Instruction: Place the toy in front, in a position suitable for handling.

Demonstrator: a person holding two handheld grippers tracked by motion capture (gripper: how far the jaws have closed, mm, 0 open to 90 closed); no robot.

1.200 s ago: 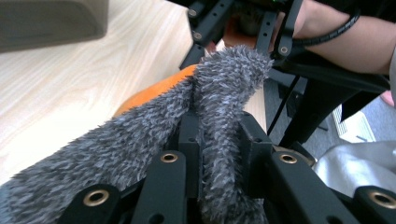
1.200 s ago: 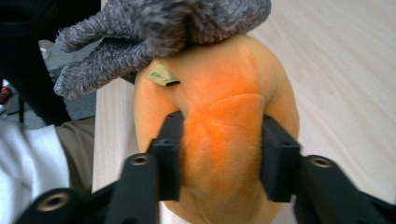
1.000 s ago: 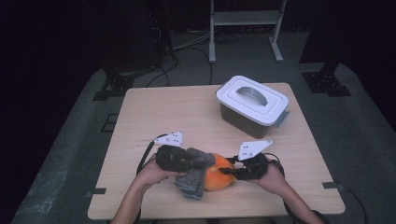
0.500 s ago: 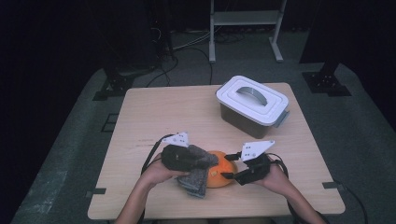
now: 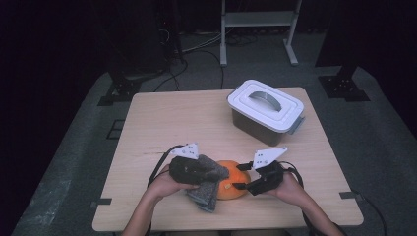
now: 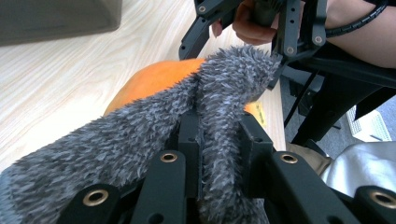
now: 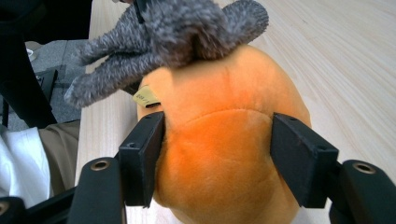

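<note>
Right gripper view: the orange plush sits between my right gripper fingers, which have just been opening wide and barely touch it. My left gripper pinches the grey fuzzy cloth draped over it; pulling now could drag the plush off the counter.

High view: fixed overhead, looking forward and down on the whole table. Both gripper views sit close and low, facing each other across the orange plush, which all views share.
</note>
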